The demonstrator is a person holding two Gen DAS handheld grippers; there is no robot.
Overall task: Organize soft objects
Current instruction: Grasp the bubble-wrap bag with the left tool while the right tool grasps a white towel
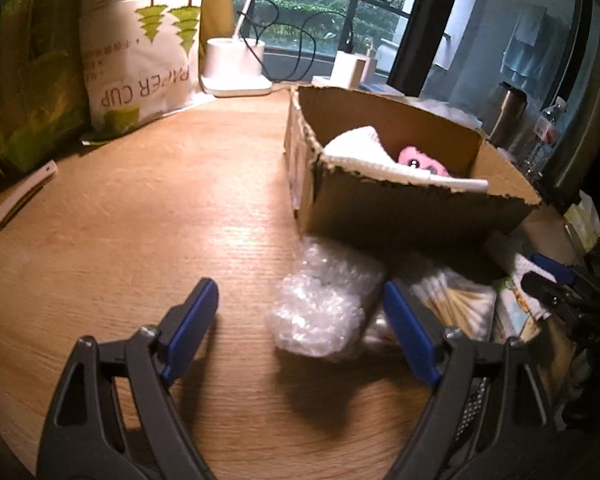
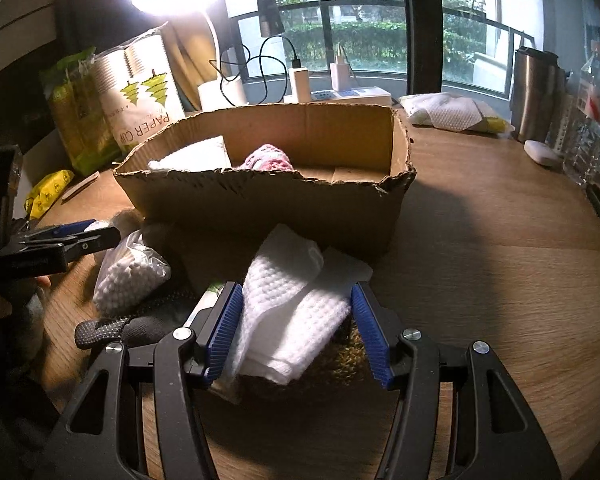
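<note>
An open cardboard box [image 1: 400, 208] [image 2: 268, 204] stands on the wooden table and holds a white cloth [image 1: 364, 152] [image 2: 196, 158] and a pink knitted toy [image 1: 418, 159] [image 2: 268, 159]. My left gripper [image 1: 300, 316] is open over the table, with a bubble-wrap wad [image 1: 320, 308] lying between its fingers near the right one. My right gripper [image 2: 296, 312] is open around a folded white waffle cloth [image 2: 288, 304] that lies on a dark knitted item [image 2: 340, 356], untouched by the pads. A bag of cotton swabs [image 2: 130, 268] [image 1: 456, 304] lies in front of the box.
A paper cup pack [image 1: 140, 56] [image 2: 140, 92], green bags [image 1: 32, 80], a white lamp base [image 1: 236, 68] and chargers [image 2: 300, 80] stand behind. A steel flask [image 2: 536, 92], a water bottle [image 2: 588, 120] and a white packet [image 2: 452, 114] are at the right.
</note>
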